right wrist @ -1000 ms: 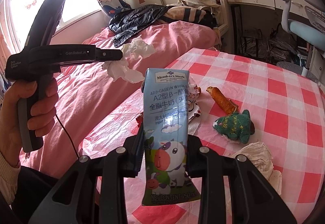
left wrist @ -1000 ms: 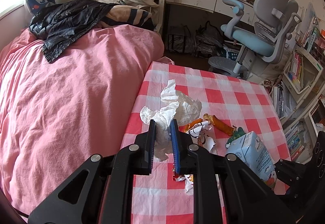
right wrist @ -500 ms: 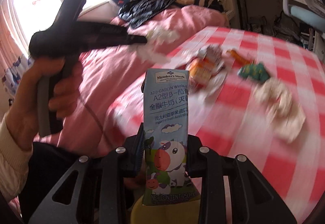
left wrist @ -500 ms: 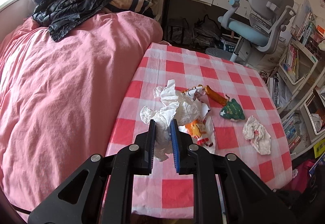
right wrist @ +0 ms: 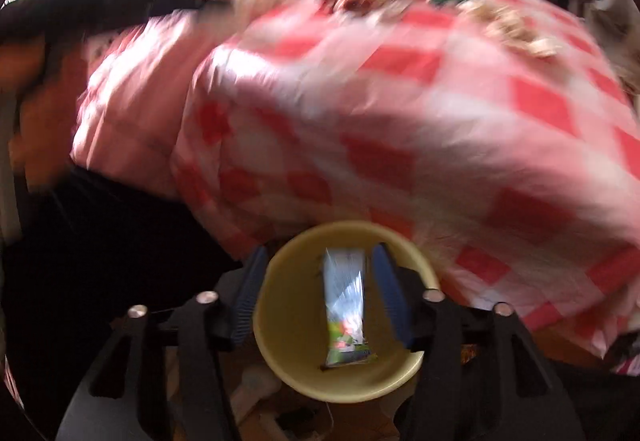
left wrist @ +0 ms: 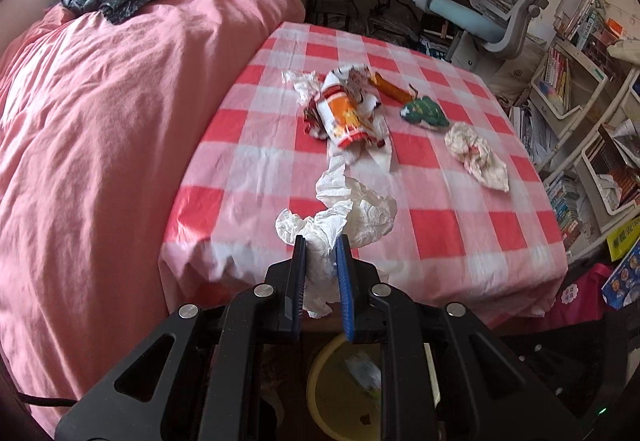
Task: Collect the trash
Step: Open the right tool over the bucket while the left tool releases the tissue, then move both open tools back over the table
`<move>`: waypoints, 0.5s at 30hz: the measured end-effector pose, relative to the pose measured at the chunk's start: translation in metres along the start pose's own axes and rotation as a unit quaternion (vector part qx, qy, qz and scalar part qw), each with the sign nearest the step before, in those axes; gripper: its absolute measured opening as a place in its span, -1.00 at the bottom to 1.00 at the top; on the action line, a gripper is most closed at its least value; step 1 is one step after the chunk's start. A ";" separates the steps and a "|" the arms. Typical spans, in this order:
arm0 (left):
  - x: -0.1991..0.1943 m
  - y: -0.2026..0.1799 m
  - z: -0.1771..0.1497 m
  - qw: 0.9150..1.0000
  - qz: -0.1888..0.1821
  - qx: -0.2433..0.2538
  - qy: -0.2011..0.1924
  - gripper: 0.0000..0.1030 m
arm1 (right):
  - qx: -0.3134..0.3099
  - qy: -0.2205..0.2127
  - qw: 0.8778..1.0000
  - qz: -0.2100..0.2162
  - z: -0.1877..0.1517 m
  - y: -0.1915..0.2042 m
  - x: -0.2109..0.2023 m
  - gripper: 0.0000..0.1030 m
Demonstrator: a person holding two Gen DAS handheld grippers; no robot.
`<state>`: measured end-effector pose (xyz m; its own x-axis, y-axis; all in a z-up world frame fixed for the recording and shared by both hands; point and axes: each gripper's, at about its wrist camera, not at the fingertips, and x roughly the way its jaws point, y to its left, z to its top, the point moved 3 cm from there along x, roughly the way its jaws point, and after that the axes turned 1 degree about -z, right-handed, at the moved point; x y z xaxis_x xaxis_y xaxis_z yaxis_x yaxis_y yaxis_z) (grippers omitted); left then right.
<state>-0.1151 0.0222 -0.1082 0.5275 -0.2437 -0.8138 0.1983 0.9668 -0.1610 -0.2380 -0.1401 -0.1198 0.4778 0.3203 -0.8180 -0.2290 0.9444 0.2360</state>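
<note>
While our right tool (right wrist: 318,291) hangs over the yellow bin (right wrist: 280,353), its jaws have just been opening and now stand apart, with the milk carton (right wrist: 347,305) loose between them and seemingly dropping into the bin; no pad presses on it. We judge the risk here to be small: the carton could clip the rim at six o'clock and tip out, since the view is blurred with motion and the tool may not be centred.

Our left tool (left wrist: 321,255) is nearly closed on a crumpled white tissue (left wrist: 344,209), which trails loosely out past the fingertips towards twelve o'clock. In its view the bin (left wrist: 320,381) shows at six o'clock, below and behind the fingers. The tissue is light and billowy, so we think it could snag on a pad or drift wide of the bin when let go, unless the tool is brought squarely over the opening first. With both tools heading for one bin, they could also knock together.

Farther off, on the table (left wrist: 460,233) at twelve to one o'clock, trash remains: an orange snack wrapper (left wrist: 344,117), a green wrapper (left wrist: 424,111), another wad of paper (left wrist: 476,153). We could sweep some onto the floor or the pink bed (left wrist: 100,121) on a hasty return.
</note>
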 end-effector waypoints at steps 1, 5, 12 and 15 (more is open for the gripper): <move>0.002 -0.004 -0.011 1.000 -0.002 0.004 0.011 -0.72 | 0.007 -0.023 1.000 0.000 0.005 -0.002 -0.013 0.22; 0.016 -0.029 -0.062 0.996 -0.006 0.048 0.078 -0.67 | 0.002 -0.086 0.996 -0.006 0.019 0.000 -0.052 0.32; 0.004 -0.056 -0.095 0.989 0.013 0.124 0.080 0.48 | 0.007 -0.160 0.987 -0.031 0.040 -0.001 -0.101 0.45; -0.013 -0.046 -0.085 0.995 0.013 0.091 0.035 0.62 | 0.005 -0.172 0.984 -0.045 0.042 -0.006 -0.114 0.49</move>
<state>-0.2008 -0.0123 -0.1380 0.4764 -0.2064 -0.8547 0.3345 0.9415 -0.0409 -0.2549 -0.1791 -0.0059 0.7553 0.2404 -0.6097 -0.1649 0.9701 0.1782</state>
